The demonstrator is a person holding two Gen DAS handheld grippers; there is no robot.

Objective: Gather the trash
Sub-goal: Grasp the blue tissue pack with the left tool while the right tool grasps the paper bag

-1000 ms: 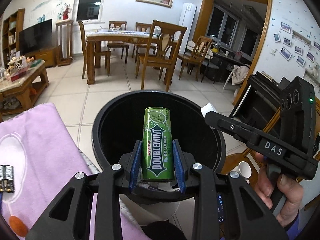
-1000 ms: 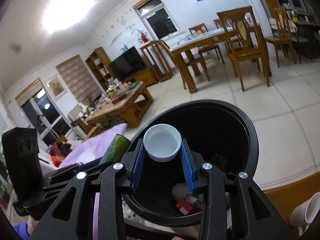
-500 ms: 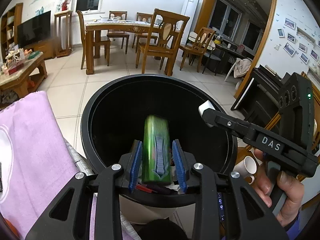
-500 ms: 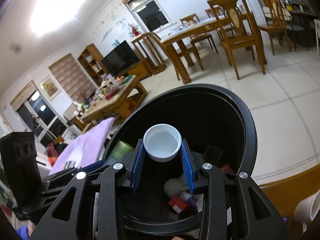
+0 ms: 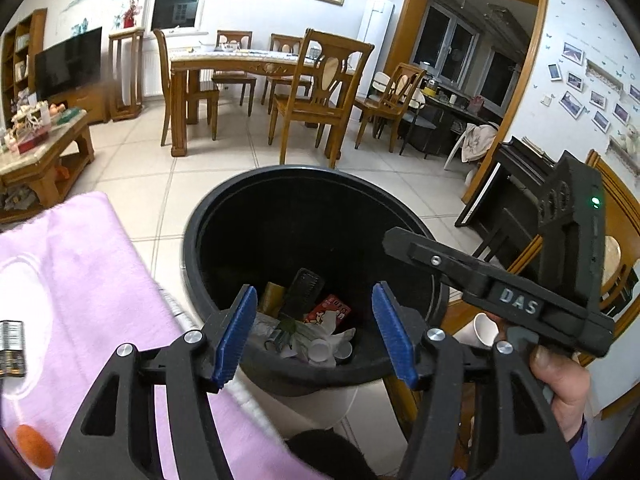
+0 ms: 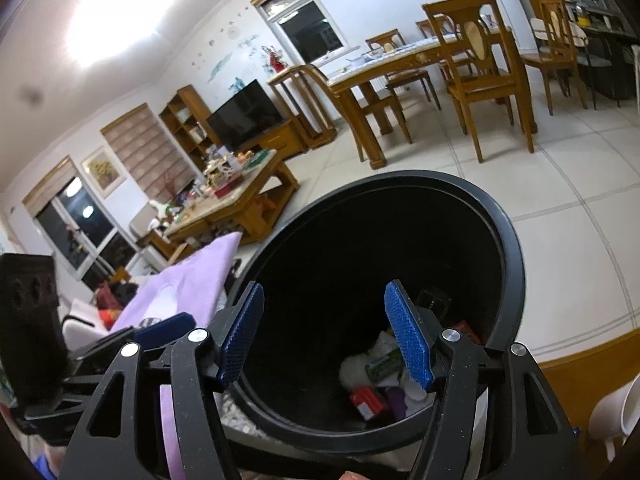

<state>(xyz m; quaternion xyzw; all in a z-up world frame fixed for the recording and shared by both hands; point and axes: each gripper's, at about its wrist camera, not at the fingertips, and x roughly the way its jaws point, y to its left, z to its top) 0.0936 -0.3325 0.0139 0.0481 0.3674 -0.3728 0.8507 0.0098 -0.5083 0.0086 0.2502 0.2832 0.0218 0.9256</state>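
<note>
both grippers, left gripper (image 5: 314, 330) and right gripper (image 6: 326, 334), have just been opening and gape empty over the black bin (image 5: 224, 216), where the green gum pack (image 6: 383, 365) and white cap (image 5: 320, 350), earlier clamped, lie among trash, the pack's long axis unclear.

- The left gripper (image 5: 314, 330) is pointed downward, its blue-padded jaws having just been opening; nothing is held between them.
- The right gripper (image 6: 326, 334) is likewise tilted downward, its jaws having just been opening, and nothing is gripped between its blue pads (image 6: 408, 334).
- In the left wrist view the right gripper's black body is seen at the right, gripped from below by the person's right hand (image 5: 560, 384).
</note>
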